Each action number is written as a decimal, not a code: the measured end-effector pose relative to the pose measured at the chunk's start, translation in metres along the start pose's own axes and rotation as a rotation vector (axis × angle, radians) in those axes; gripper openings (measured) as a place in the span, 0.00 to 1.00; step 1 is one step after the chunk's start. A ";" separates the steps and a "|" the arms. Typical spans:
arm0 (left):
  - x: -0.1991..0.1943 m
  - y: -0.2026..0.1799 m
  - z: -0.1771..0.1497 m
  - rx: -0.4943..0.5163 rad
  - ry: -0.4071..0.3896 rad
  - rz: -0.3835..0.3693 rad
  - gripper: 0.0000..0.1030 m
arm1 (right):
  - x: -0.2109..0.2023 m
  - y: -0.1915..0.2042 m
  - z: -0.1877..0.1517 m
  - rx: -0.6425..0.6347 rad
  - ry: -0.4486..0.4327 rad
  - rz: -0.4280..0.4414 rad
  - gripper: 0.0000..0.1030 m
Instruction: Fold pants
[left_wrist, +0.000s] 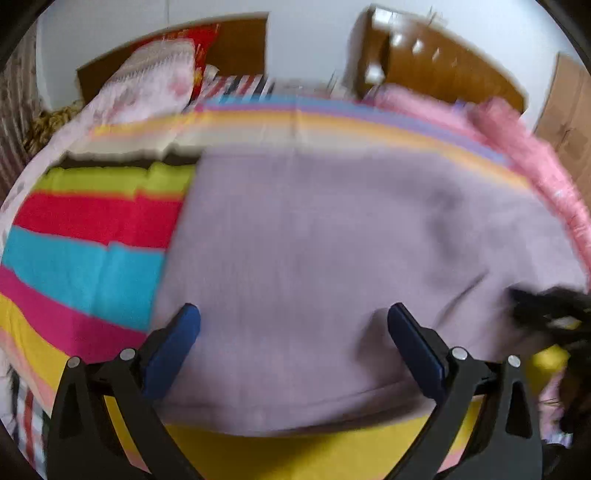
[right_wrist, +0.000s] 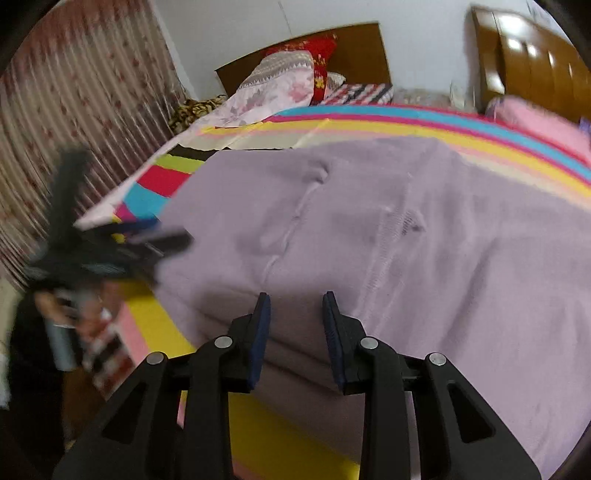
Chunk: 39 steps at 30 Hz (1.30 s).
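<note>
Lavender pants (left_wrist: 332, 258) lie folded flat on a bed with a bright striped sheet (left_wrist: 85, 266). My left gripper (left_wrist: 293, 310) hovers open and wide over the pants' near left part, nothing between its fingers; its picture is blurred. In the right wrist view the pants (right_wrist: 369, 240) show a seam and a thick folded near edge. My right gripper (right_wrist: 296, 297) sits at that edge, its blue pads a little apart, the fold between them but not visibly pinched. The left gripper (right_wrist: 159, 236) appears blurred at the pants' left corner. The right gripper (left_wrist: 546, 306) is a dark blur at the right.
A floral pillow (right_wrist: 273, 88) and red cushion (right_wrist: 323, 55) lean on the wooden headboard (right_wrist: 354, 48). A pink blanket (left_wrist: 517, 147) lies along the bed's right side, before a wooden wardrobe (right_wrist: 535, 55). A patterned curtain (right_wrist: 74, 110) hangs left. The sheet's yellow stripe (right_wrist: 258, 424) marks the near edge.
</note>
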<state>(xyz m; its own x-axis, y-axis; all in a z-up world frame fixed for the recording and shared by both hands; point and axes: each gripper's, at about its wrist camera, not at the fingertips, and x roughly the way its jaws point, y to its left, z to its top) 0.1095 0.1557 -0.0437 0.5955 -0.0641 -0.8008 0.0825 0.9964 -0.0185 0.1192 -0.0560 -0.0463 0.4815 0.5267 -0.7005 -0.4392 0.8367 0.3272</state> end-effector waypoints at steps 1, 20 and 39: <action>-0.002 -0.003 0.000 0.015 -0.009 0.018 0.98 | -0.010 -0.006 0.000 0.027 -0.021 0.005 0.28; 0.014 -0.187 0.019 0.271 -0.072 -0.149 0.98 | -0.210 -0.234 -0.170 0.785 -0.429 -0.195 0.60; 0.038 -0.196 0.002 0.341 -0.061 -0.083 0.99 | -0.174 -0.238 -0.115 0.734 -0.211 -0.155 0.92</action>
<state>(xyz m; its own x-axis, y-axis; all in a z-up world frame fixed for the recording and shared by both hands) 0.1173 -0.0424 -0.0692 0.6211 -0.1571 -0.7678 0.3886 0.9125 0.1276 0.0527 -0.3640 -0.0745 0.6627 0.3518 -0.6611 0.2235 0.7496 0.6229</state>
